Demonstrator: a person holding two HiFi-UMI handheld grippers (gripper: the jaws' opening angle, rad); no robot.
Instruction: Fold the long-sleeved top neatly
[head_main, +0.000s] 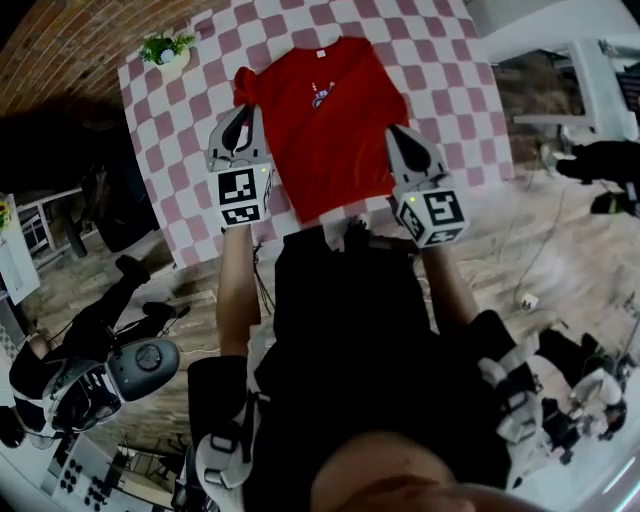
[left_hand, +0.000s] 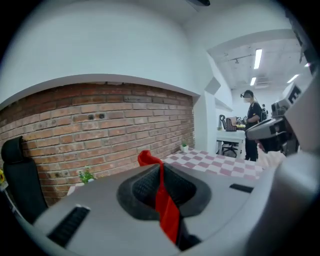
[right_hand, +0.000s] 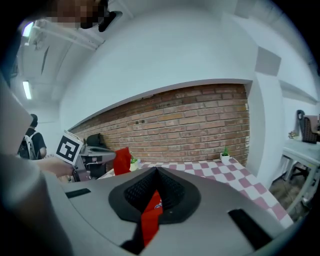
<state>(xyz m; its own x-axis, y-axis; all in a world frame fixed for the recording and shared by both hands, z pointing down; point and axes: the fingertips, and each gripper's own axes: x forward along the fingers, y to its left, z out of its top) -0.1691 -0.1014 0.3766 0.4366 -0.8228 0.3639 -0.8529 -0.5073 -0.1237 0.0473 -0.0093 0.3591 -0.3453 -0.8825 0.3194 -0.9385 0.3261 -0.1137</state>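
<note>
Gripping a thin pinch of red cloth, the left gripper (head_main: 240, 120) is seen left of centre in the head view, jaws clamped on a bunched edge or sleeve. The long-sleeved top (head_main: 330, 130) is seen over the checked table (head_main: 455, 90), upper centre of frame. Right of it, the right gripper (head_main: 402, 142) is likewise clamped on red cloth. Risk judged: little fabric is held either side, so a hold could be lost if the cloth is pulled taut. Uneven lifting would skew the fold.
</note>
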